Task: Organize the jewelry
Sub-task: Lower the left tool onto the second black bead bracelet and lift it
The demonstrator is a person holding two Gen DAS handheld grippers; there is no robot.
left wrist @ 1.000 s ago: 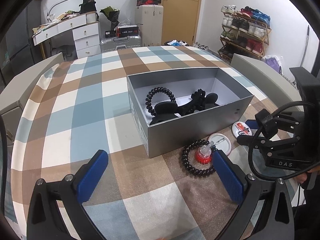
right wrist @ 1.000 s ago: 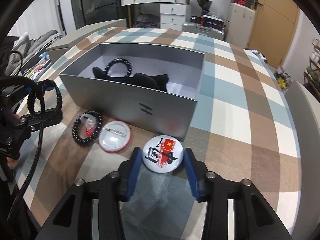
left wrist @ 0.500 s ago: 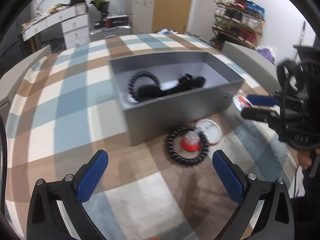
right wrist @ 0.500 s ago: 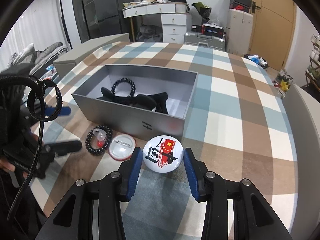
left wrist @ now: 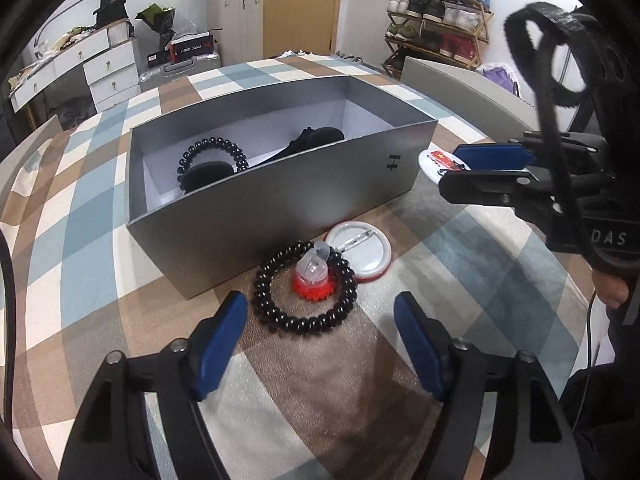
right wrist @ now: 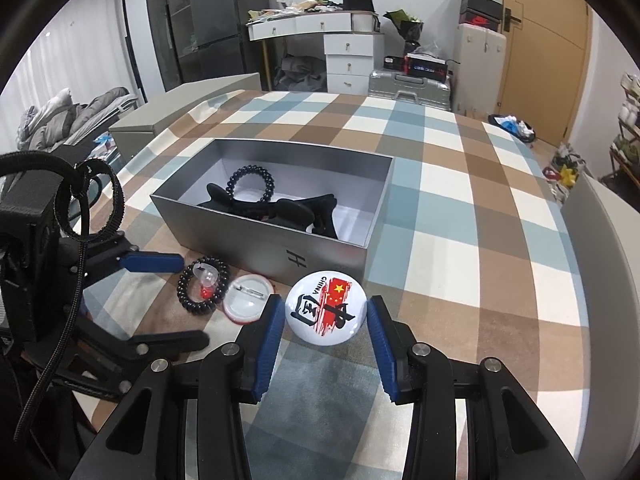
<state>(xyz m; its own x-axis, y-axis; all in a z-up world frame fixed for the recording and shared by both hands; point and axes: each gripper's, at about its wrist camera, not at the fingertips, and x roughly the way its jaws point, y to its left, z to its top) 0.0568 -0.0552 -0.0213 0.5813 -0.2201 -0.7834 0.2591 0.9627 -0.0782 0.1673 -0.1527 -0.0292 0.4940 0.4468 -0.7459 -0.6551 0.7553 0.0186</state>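
On a checked tabletop [right wrist: 460,184], the left gripper [left wrist: 320,330] sits at the near left with its blue pads spread wide and holding nothing, just short of a black bead bracelet [left wrist: 306,288] that rings a small red-based ornament [left wrist: 314,274]. Touching the bracelet's right side lies an upturned round badge [left wrist: 362,248] showing its pin back. Behind these stands an open grey box [right wrist: 260,240] holding another black bracelet [right wrist: 251,184] and black hair clips [right wrist: 288,210]. To the right, the right gripper [right wrist: 325,318] is partly closed, gripping a white China flag badge [right wrist: 326,308] in front of the box's near wall.
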